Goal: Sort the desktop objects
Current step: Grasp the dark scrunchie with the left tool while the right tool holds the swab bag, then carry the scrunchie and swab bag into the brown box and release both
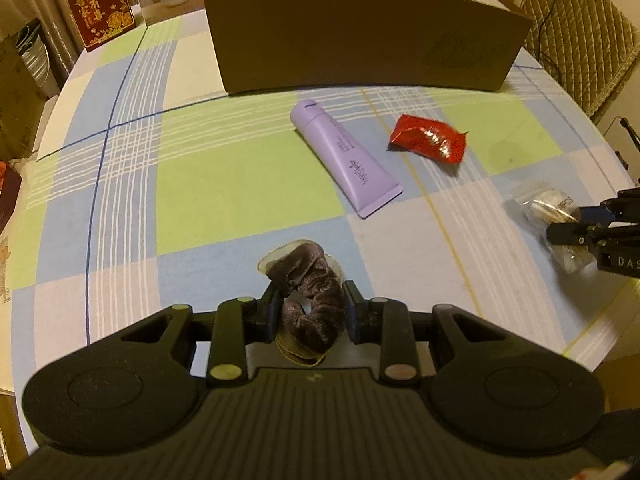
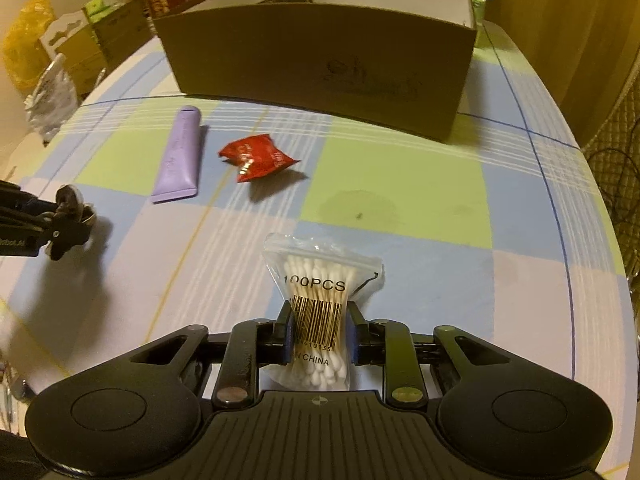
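My left tool (image 1: pixel 310 308) grips the scrunchie (image 1: pixel 308 300), my right tool (image 2: pixel 319 330) pinches the bag of cotton swabs (image 2: pixel 320 308); next, I'd carry both over the box (image 2: pixel 320 76) wall.

Hidden, cropped or unreadable parts of the table scene

In the left wrist view the box (image 1: pixel 360 40) shows only its near wall, its inside hidden; the right gripper (image 1: pixel 576 236) is cut by the right edge and smeared, covering part of the blurred swab bag (image 1: pixel 536 204); the scrunchie (image 1: pixel 310 304) has its lower end behind the left gripper (image 1: pixel 310 306) body; print on the tube (image 1: pixel 344 156) and on the wrapper (image 1: pixel 428 140) is too small to read; in the right wrist view the left gripper (image 2: pixel 60 220) is cropped at the left edge, what it holds too dark to make out; the bag's (image 2: pixel 320 300) bottom label is partly covered by the pads (image 2: pixel 287 334).
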A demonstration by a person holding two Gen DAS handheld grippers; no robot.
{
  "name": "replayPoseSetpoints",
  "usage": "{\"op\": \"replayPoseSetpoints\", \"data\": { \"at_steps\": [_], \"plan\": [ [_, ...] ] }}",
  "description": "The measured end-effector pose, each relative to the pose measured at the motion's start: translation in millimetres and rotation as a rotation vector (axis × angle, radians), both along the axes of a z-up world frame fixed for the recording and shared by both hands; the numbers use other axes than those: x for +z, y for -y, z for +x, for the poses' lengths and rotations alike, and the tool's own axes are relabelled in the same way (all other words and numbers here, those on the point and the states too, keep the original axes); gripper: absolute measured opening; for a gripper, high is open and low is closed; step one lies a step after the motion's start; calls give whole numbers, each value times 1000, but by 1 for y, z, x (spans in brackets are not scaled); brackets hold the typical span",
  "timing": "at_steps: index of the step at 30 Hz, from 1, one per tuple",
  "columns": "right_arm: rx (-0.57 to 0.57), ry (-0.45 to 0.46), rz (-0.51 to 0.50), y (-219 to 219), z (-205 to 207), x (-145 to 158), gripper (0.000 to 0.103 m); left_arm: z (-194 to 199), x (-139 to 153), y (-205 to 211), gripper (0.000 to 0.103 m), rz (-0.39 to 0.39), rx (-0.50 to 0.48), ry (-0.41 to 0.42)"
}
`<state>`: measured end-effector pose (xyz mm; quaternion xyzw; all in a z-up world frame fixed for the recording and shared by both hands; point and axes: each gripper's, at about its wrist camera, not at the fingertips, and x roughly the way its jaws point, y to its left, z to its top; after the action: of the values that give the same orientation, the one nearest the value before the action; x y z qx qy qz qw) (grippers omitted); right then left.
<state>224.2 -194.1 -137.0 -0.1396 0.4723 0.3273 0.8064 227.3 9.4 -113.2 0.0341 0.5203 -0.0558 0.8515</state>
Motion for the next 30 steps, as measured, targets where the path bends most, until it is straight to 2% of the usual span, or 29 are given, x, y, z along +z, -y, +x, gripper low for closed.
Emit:
{"op": "replayPoseSetpoints", "data": {
  "at_steps": [15,24,30],
  "plan": [
    [-9,2,188,1,11,55,22,12,38,18,26,-12,-41,90],
    [-4,29,212,-10,25,75,22,43,62,25,26,-9,-88,155],
    [-4,77,218,-20,46,93,22,71,77,28,26,-5,-117,197]
  ]
}}
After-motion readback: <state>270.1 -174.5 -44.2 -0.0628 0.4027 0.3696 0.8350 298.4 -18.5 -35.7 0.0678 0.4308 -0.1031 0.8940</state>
